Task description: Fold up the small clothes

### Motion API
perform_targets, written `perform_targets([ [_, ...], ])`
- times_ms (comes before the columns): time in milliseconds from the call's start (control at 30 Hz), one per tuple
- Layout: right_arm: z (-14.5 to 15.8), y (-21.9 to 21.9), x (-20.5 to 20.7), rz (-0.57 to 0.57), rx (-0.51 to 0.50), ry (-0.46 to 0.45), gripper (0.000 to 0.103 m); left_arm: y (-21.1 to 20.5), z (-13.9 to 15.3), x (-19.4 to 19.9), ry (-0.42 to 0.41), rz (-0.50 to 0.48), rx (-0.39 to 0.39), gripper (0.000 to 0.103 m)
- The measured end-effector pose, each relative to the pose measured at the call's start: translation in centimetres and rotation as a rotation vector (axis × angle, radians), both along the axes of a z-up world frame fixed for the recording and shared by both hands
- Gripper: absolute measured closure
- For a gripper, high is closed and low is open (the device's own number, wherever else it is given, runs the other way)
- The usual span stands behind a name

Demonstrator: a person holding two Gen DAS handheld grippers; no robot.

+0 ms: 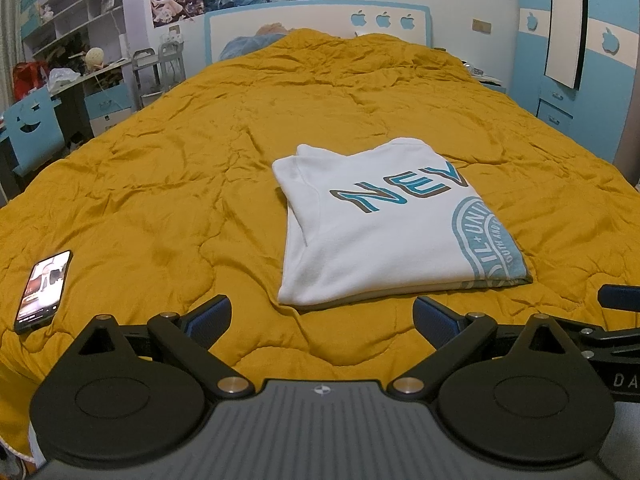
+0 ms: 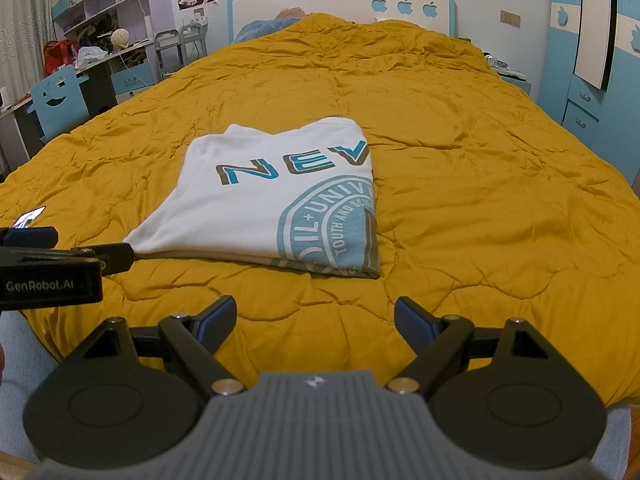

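While left wrist view looked along bed, left gripper [image 1: 322, 316] stood wide, empty, above yellow quilt [image 1: 160, 200]. Folded white T-shirt [image 1: 376, 232] lay flat just beyond fingertips, slightly right of centre. Phone [image 1: 43, 292] lay near left, screen lit. Right gripper's finger showed at right edge.

Right wrist view: right gripper [image 2: 315, 318] spread wide, holding nothing. T-shirt [image 2: 256, 208] lay left of centre; left gripper [image 2: 60, 252] reached in from left, tip close to shirt's near left corner, contact unclear.

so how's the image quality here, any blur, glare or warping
Left wrist view: fisheye bends the blue wardrobe; the folded white printed t-shirt is sharp, the phone screen glares. Right wrist view: same warping, shirt's near edge slightly soft.
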State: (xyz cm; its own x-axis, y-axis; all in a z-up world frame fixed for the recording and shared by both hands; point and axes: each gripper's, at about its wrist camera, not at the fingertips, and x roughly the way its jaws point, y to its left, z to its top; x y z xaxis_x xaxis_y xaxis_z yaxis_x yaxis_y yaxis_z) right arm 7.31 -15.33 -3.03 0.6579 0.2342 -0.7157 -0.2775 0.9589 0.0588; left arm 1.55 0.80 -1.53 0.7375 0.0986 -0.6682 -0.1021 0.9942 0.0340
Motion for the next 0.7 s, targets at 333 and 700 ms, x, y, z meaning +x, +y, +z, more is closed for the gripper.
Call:
perform_targets([
  [333, -0.03, 0.05, -0.02, 0.0, 0.0, 0.0, 0.021, 0.1, 0.22, 0.02, -0.005, -0.004, -0.003, 0.0],
  [700, -0.11, 0.06, 0.04, 0.002, 0.0, 0.002, 0.021, 0.17, 0.32, 0.02, -0.006, -0.006, -0.007, 0.0],
])
